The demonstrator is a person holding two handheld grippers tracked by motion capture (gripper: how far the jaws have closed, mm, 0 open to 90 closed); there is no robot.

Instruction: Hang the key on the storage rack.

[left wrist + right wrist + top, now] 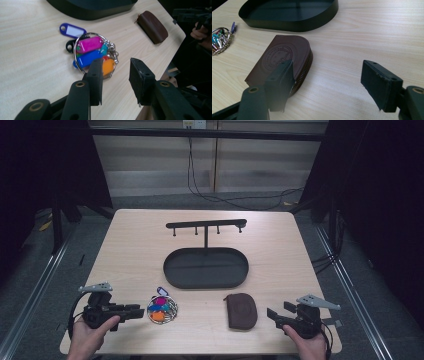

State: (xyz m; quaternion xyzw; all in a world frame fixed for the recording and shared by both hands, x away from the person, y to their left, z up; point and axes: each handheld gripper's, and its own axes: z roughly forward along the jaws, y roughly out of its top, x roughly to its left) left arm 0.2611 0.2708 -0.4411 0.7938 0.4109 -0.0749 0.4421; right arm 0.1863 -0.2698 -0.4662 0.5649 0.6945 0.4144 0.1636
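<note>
Keyring [162,309] with coloured tags lies just ahead of the left gripper [136,310], jaws parted; brown pouch [240,310] lies beside the right gripper [270,315], jaws spread, holding nothing.

**Materials and finishes**

Pale wood-grain surface [367,32], smooth, with a faint sheen. Matt black oval tray [287,23], metal by the look. Brown leather-like pouch [282,57], embossed, edged by a metal zip. Glossy coloured plastic key tags [88,44] on a shiny metal ring [77,63]. Matt black plastic left gripper [116,73].
</note>
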